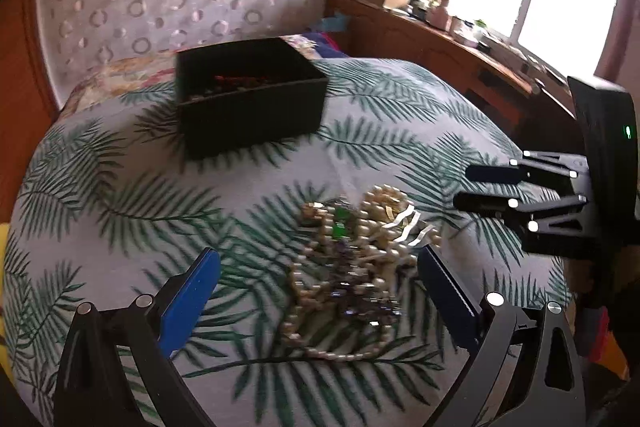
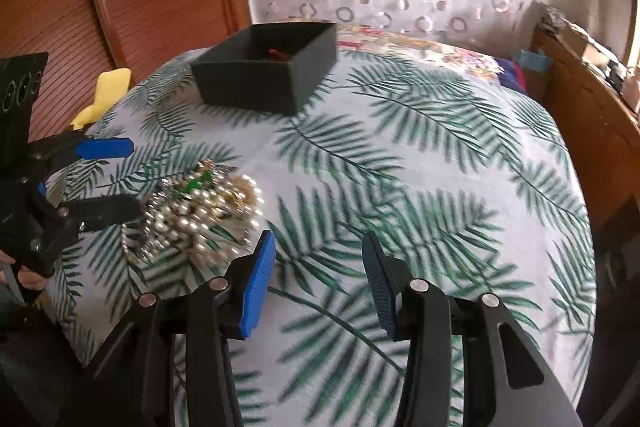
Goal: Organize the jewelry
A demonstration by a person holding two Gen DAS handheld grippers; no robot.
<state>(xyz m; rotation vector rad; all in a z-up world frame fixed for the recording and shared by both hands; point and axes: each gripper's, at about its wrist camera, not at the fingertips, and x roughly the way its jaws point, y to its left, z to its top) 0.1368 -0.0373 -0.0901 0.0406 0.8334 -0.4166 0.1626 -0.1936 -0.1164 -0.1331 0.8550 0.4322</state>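
I have both grippers angled down over the bed, and neither one holds anything. The jewelry (image 1: 352, 259) lies in one tangled heap of pearl strands, gold bits and a few green stones on the leaf-print cover (image 1: 120, 195), well short of the black box (image 1: 250, 99) that sits farther back toward the headboard. From the left wrist view, the left gripper (image 1: 320, 295) has its blue pads spread wide and the heap lies straight ahead between them, low in the frame, so I judge this hand the nearer one and the better placed. The heap runs longer front to back than side to side, roughly along the line my left fingers point. The right gripper (image 2: 320, 279) is partly parted with only bare cover between its pads; for it the heap (image 2: 200, 215) lies ahead and off to its left, just beyond the blue pad. I can't tell whether either gripper is touching the beads yet. My guess is the left should drop onto the heap, with the box the likely destination.
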